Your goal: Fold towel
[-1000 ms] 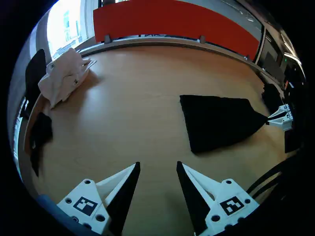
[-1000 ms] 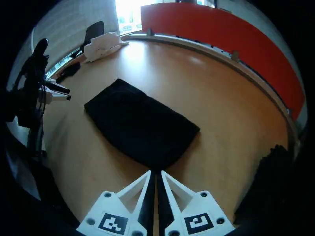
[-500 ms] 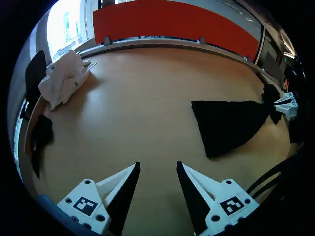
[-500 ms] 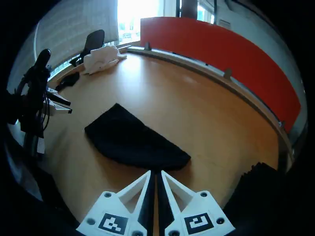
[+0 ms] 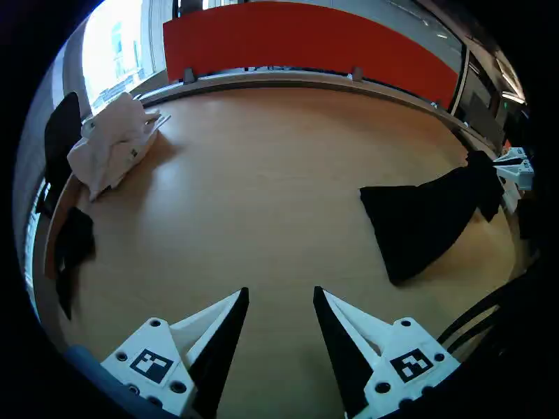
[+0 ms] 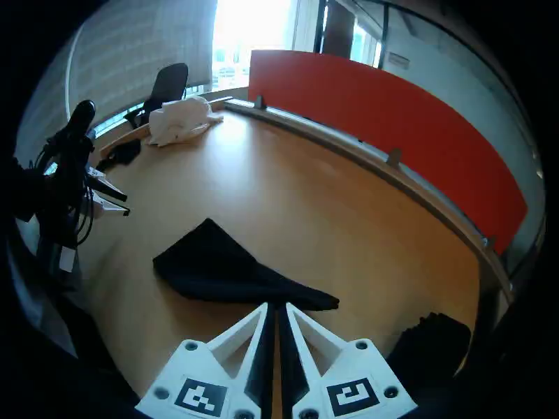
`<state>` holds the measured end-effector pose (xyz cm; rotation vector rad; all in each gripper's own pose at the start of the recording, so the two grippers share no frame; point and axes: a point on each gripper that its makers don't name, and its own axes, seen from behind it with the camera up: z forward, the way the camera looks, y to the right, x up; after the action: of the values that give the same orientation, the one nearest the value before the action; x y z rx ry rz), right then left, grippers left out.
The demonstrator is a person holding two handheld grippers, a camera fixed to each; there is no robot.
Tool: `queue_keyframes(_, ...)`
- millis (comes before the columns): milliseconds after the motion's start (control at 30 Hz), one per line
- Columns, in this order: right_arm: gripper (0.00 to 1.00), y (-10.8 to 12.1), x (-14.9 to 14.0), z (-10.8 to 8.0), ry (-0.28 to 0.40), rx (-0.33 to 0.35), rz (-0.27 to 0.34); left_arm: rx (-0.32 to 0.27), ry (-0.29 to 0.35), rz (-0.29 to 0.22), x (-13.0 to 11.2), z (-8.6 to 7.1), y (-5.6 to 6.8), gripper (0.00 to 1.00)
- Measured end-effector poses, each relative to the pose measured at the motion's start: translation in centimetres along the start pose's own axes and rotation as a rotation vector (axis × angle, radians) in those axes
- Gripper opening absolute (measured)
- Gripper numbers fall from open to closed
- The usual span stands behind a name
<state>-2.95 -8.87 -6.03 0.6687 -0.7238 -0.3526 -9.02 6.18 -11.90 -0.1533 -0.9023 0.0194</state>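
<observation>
One black towel (image 5: 426, 216): mostly on the wooden table (image 5: 279, 174), one corner held up at my right gripper (image 6: 278, 307), fingers almost together, seemingly pinching that corner. My left gripper (image 5: 279, 292): well apart from the towel, fingers spread wide, holding nothing.

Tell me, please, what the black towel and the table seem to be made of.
The towel: soft matt black cloth, probably; it drapes and creases where lifted. The table: pale wood or wood-look laminate, smooth and slightly glossy; window light reflects on it.
</observation>
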Motion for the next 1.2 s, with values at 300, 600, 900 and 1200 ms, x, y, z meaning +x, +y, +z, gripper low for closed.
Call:
queue_keyframes(300, 0.26, 0.6, 1.2, -0.9, 0.020, -0.011, -0.022, -0.002, 0.005, 0.003, 0.3, 0.0, 0.2, 0.67)
queue_keyframes(600, 0.29, 0.4, 1.3, -0.7, 0.021, -0.004, -0.029, -0.003, 0.004, 0.006, 0.2, 0.1, 0.2, 0.67)
queue_keyframes(900, 0.31, -0.7, 1.5, 0.1, 0.021, 0.022, -0.042, -0.001, 0.005, 0.000, 0.3, 0.1, 0.1, 0.67)
queue_keyframes(1200, 0.34, -2.7, 2.3, 1.0, 0.030, 0.066, -0.063, 0.003, 0.005, -0.004, 0.2, -0.1, -0.2, 0.67)
